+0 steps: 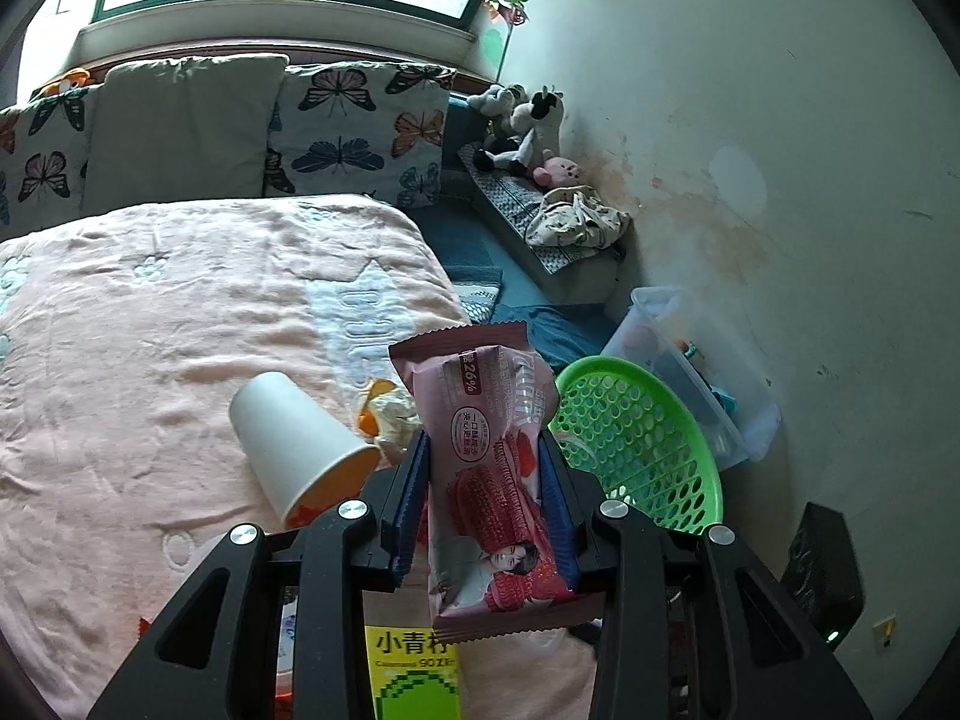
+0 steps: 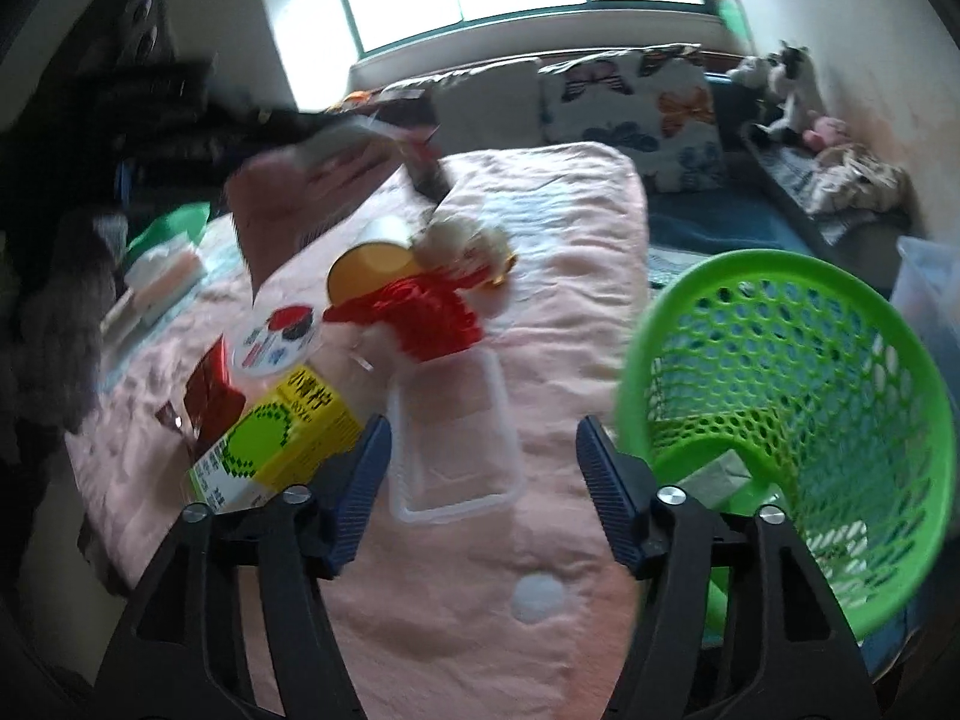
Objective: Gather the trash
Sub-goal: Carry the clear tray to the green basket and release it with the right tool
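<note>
While left hand-held gripper [image 1: 483,480] clamps one pink wrapper [image 1: 492,480], right hand-held gripper [image 2: 483,480] gapes (empty), one green basket [image 2: 780,360].

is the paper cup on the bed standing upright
No, the paper cup lies tipped on its side on the pink blanket.

Pink bed [image 2: 480,630], paper cup [image 1: 294,444], clear tray [image 2: 453,450], yellow carton [image 2: 282,438]
</note>
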`<state>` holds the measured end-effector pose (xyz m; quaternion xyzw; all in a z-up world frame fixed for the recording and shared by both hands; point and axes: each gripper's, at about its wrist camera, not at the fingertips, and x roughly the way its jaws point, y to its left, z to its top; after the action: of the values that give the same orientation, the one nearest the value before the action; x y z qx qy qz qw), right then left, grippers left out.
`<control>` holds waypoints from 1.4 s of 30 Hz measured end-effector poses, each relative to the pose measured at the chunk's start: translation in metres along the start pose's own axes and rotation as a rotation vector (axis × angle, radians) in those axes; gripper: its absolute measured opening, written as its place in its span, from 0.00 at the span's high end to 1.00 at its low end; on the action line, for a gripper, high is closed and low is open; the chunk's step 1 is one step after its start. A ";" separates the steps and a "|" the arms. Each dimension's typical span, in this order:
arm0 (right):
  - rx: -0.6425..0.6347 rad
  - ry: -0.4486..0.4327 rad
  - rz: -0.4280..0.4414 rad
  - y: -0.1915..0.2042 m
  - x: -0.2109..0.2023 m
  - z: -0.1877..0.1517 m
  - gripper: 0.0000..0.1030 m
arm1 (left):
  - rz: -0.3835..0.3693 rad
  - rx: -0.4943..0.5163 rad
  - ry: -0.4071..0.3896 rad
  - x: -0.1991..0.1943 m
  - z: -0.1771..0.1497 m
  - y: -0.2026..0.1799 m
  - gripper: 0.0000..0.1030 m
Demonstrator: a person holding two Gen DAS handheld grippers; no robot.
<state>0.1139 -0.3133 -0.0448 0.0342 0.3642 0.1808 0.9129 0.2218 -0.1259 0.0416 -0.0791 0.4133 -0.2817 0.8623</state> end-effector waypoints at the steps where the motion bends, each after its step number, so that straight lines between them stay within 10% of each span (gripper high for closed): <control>1: -0.016 0.008 -0.001 0.003 0.005 0.000 0.36 | 0.000 -0.002 -0.002 -0.001 0.000 0.001 0.66; 27: -0.097 0.066 -0.032 0.018 0.037 -0.006 0.41 | -0.005 -0.002 0.016 0.006 0.001 0.003 0.66; 42: 0.194 -0.018 -0.214 -0.083 -0.036 -0.009 0.42 | -0.065 0.081 0.073 0.040 0.002 -0.054 0.66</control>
<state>0.1089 -0.4041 -0.0443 0.0848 0.3732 0.0459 0.9227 0.2205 -0.1931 0.0367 -0.0473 0.4299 -0.3288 0.8396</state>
